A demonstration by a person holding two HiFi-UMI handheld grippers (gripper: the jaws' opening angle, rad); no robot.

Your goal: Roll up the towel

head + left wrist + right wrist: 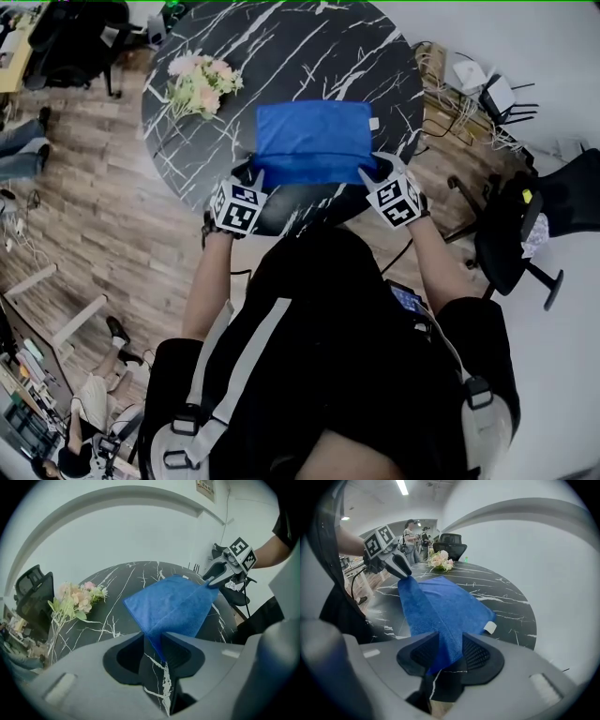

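A blue towel [314, 141] lies flat on the round black marble table [281, 47], its near edge lifted a little at both corners. My left gripper [251, 173] is at the near left corner and my right gripper [375, 169] at the near right corner. In the left gripper view the towel [173, 606] tapers into the left gripper [152, 641]; the jaws stand parted, with bare table showing beside the cloth. In the right gripper view the towel [445, 606] runs between the parted jaws of the right gripper [450, 644]. Each view shows the other gripper [211, 581] [404, 573] at its corner.
A bunch of pale flowers [202, 82] lies on the table's far left part. A black office chair [525, 225] stands to the right of the table, and cables lie on the floor behind it. People [412, 536] stand far back in the room.
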